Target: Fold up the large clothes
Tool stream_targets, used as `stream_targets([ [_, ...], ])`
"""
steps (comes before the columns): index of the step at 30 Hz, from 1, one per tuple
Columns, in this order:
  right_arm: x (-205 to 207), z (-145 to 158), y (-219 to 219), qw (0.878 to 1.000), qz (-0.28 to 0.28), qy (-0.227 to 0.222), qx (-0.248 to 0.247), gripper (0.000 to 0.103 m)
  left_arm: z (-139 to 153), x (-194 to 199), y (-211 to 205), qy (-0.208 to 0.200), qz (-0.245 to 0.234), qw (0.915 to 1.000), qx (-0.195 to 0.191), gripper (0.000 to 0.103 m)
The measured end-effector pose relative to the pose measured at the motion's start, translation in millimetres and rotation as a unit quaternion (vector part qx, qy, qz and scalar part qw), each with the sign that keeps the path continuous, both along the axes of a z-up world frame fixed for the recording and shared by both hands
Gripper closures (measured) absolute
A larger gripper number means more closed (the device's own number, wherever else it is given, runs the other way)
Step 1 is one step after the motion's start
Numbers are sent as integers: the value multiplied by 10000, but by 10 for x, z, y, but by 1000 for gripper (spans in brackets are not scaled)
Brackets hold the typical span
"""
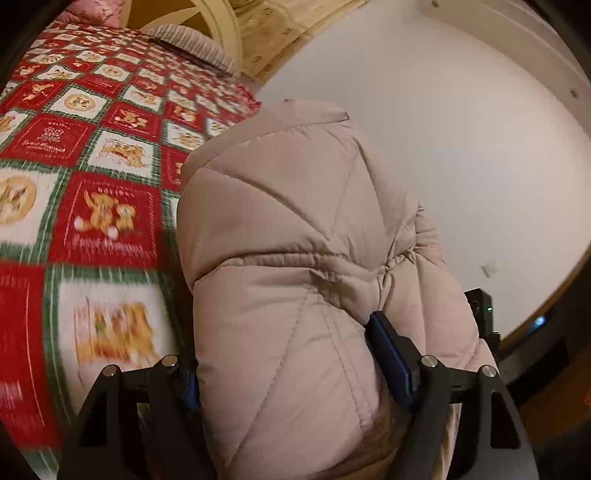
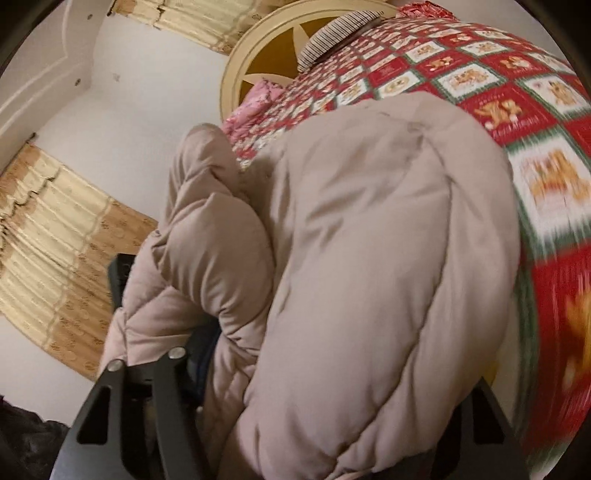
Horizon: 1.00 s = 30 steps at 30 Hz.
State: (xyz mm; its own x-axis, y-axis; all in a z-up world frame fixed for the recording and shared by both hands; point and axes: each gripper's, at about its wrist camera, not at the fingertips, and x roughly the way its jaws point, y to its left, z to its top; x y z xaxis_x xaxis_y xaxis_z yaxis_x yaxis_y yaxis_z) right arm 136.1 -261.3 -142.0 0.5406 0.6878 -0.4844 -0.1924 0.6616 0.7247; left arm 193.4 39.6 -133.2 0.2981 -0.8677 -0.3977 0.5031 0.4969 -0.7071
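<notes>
A bulky beige quilted coat (image 1: 295, 258) is bundled up at the near edge of the bed, lying on a red, green and white patchwork quilt (image 1: 92, 155) printed with teddy bears. Both claws have hold of it.

The left gripper (image 1: 291, 365) is clenched on a thick fold of the coat: the blue pad (image 1: 388, 354) on the right finger presses into the padding, and the opposite pad is half buried on the other side, with the stuffed fabric bulging up between the two.

From the right wrist view the coat (image 2: 369, 240) fills most of what can be seen, heaped in puffy rolls with a sleeve-like lobe sticking up on its left. The right gripper (image 2: 332, 398) also has the padding packed between its fingers. Its left finger (image 2: 177, 373) shows against the fabric, while the right one is mostly covered by the coat, so I take it as grasping the bundle.

At the far end of the bed stand a round cream headboard (image 2: 258, 48) with a star shape and a striped pillow (image 2: 332, 29). A pink cover (image 2: 255, 99) lies just beside the quilt. Gold curtains (image 2: 55, 240) hang on the white wall (image 1: 443, 129).
</notes>
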Motion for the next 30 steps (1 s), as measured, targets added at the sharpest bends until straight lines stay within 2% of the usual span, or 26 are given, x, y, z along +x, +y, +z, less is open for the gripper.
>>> stream_targets([
  [4, -336, 135, 13, 9997, -145, -107, 173, 43, 147, -245, -80, -104, -193, 9997, -76, 26],
  [9, -751, 447, -39, 9972, -307, -545, 415, 47, 316, -457, -371, -132, -646, 9965, -519, 26],
  [14, -1055, 759, -183, 9935, -622, -950, 68, 48, 517, -562, -940, -222, -1023, 9926, -621, 26],
  [18, -1257, 948, -594, 9877, -1020, -1181, 51, 48, 761, -597, -1470, -347, -1397, 9864, -786, 26],
  [21, -1418, 1169, -887, 9801, -1344, -1443, -226, 48, 904, -559, -1920, -382, -1675, 9809, -909, 26],
  [24, -1439, 1286, -1242, 9740, -1662, -1457, -495, 48, 905, -436, -2376, -427, -1716, 9819, -674, 26],
  [25, -1454, 1265, -1348, 9728, -1749, -1416, -553, 48, 870, -415, -2509, -493, -1650, 9839, -477, 26],
  [26, -1429, 1206, -1483, 9705, -1886, -1340, -678, 48, 822, -382, -2636, -572, -1554, 9859, -222, 26],
  [28, -1317, 1020, -1696, 9648, -2148, -1114, -1027, 49, 632, -284, -2899, -719, -1272, 9873, 615, 26],
  [30, -1136, 672, -1934, 9615, -2380, -609, -1230, 49, 405, -146, -2997, -614, -1053, 9859, 1143, 26],
])
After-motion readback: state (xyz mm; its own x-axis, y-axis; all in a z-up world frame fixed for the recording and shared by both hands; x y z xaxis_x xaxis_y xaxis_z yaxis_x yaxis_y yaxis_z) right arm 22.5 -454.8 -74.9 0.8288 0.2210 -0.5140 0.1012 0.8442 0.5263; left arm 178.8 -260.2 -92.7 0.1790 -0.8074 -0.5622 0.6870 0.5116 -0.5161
